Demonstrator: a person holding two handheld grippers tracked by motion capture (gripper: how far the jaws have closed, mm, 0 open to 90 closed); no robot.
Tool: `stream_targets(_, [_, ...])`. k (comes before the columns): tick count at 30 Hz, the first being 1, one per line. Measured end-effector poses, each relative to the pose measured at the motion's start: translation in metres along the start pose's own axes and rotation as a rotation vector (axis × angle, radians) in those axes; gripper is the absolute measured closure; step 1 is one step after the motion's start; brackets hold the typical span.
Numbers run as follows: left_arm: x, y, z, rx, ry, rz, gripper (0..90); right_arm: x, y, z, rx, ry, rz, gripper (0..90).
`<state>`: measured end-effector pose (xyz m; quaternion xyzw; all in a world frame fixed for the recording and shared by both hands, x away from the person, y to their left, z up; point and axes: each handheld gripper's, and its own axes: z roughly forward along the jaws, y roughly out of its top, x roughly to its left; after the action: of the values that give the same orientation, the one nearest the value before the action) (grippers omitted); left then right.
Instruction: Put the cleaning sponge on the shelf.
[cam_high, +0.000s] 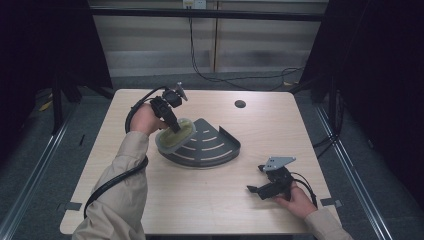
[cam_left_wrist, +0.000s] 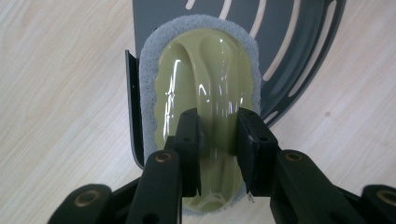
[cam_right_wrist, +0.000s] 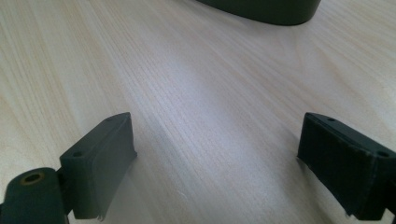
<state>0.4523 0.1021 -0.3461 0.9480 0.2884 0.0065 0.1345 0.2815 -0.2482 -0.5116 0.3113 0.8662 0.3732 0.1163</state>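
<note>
An olive-green scrubber with a grey sponge base rests tilted on the left edge of a dark grey corner shelf. My left gripper is shut on the scrubber's raised glossy handle, one black pad on each side. The quarter-round shelf has curved slots and lies flat on the table. My right gripper rests low near the table's front right, open, with bare wood between its jaws. In the right gripper view, its fingertips stand wide apart and the shelf's rim shows at the top.
The pale wooden table has a round dark hole near its far edge. Black cables run from both grippers; another cable lies on the floor behind the table. Dark frames stand on both sides.
</note>
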Motion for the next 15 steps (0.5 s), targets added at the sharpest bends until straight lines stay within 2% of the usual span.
stream_targets(10, [0.003,0.007,0.008,-0.011,0.018,-0.032,71.5,0.000,0.000,0.000,0.000,-0.002,0.000,10.2])
stream_targets(15, [0.004,0.011,0.012,-0.014,0.012,-0.042,71.5,0.000,0.000,0.000,0.000,-0.002,-0.001,10.3])
